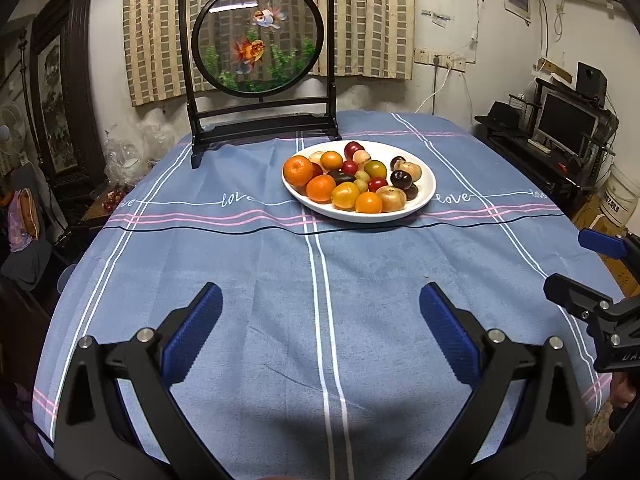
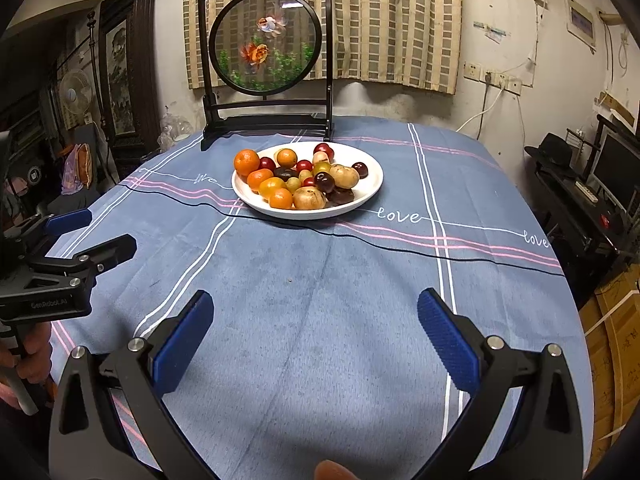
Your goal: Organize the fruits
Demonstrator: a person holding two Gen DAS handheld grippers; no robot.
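Left wrist view: your left gripper point(image 1: 320, 320) and right gripper point(image 2: 314, 320) hover spread and empty near the table's front edge; mixed small fruits point(image 1: 352, 178) fill the white round plate point(image 1: 426, 190) toward its back edge, fitting either sorted or awaiting sorting.

Fruits point(image 1: 352, 178) heaped on the plate point(image 1: 424, 196) hide one another; several cannot be identified.

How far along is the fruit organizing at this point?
Either finished or not started; these views cannot settle which. All visible fruit sits piled, mixed, on the white plate. Nothing is in hand: left gripper and right gripper are open and empty over the tablecloth, short of the plate. Any sorting remains.
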